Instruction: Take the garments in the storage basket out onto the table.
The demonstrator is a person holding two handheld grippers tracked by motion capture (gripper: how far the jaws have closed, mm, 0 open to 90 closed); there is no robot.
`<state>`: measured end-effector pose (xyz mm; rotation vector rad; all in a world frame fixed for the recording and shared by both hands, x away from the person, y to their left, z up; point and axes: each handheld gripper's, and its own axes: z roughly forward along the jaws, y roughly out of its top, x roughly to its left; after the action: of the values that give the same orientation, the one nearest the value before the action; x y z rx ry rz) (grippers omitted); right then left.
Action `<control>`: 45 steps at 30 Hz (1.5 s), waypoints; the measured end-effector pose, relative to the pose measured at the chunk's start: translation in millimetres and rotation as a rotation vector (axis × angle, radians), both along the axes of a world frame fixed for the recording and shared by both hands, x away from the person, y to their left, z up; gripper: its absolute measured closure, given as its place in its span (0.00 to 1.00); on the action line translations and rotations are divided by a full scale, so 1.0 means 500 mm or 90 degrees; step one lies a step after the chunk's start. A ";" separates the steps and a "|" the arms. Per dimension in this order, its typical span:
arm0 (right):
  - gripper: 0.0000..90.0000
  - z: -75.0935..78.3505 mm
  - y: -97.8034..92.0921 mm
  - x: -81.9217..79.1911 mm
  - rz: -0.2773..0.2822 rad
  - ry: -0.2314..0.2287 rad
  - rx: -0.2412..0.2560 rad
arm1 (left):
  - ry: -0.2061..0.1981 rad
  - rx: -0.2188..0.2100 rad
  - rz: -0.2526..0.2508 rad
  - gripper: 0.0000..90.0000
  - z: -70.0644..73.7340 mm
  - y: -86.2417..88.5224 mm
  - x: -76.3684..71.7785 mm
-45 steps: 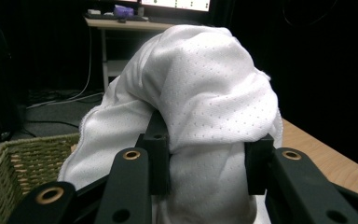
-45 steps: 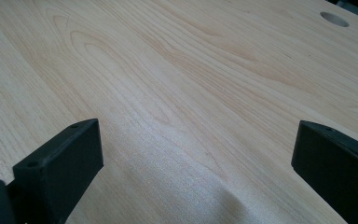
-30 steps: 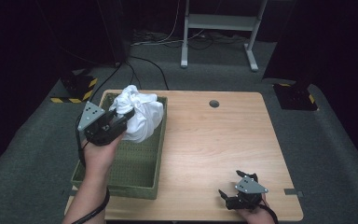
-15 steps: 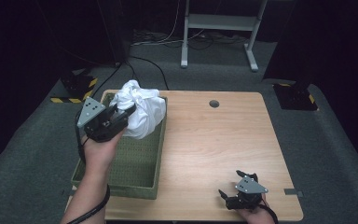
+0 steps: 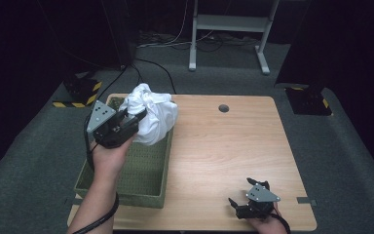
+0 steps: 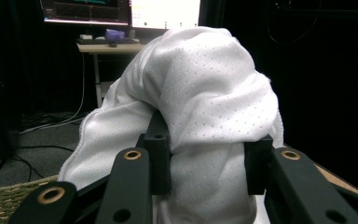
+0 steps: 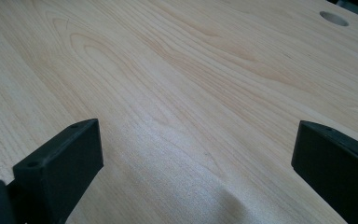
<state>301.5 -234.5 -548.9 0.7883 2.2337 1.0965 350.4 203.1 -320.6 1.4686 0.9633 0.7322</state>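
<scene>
Since earlier pic, left gripper (image 5: 135, 118) has lifted the white cloth (image 5: 152, 117) a bit higher over the green woven basket (image 5: 141, 192); jaws clamped on a fold, cloth bulging past them. Right gripper (image 5: 247, 197) rests w/ jaws apart on bench (image 5: 233, 146).

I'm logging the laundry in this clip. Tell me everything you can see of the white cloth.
The white cloth is a bunched, crumpled garment-like piece of perforated mesh knit, with a stitched hem along one edge. The left gripper holds it raised over the far end of the green woven basket, the jaws closed on a thick fold while the rest drapes over and down around them. Whether its lower folds touch the basket can't be told.
</scene>
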 end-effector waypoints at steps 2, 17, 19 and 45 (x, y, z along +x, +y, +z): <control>0.02 0.000 0.000 0.000 0.000 0.000 0.001 | -0.002 -0.003 0.000 0.70 0.000 -0.004 0.001; 0.02 0.000 -0.001 -0.001 0.001 0.000 0.001 | -0.013 -0.026 -0.013 0.70 -0.011 -0.044 0.008; 0.02 0.000 -0.001 -0.001 0.001 0.000 0.001 | -0.015 -0.028 -0.017 0.71 -0.013 -0.053 0.010; 0.02 0.001 -0.002 -0.001 0.002 -0.001 0.008 | -0.011 -0.041 -0.068 0.71 -0.024 -0.146 0.034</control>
<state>301.0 -235.7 -548.6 0.7888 2.2305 1.1134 367.6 130.2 -332.5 1.4440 0.8796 0.6303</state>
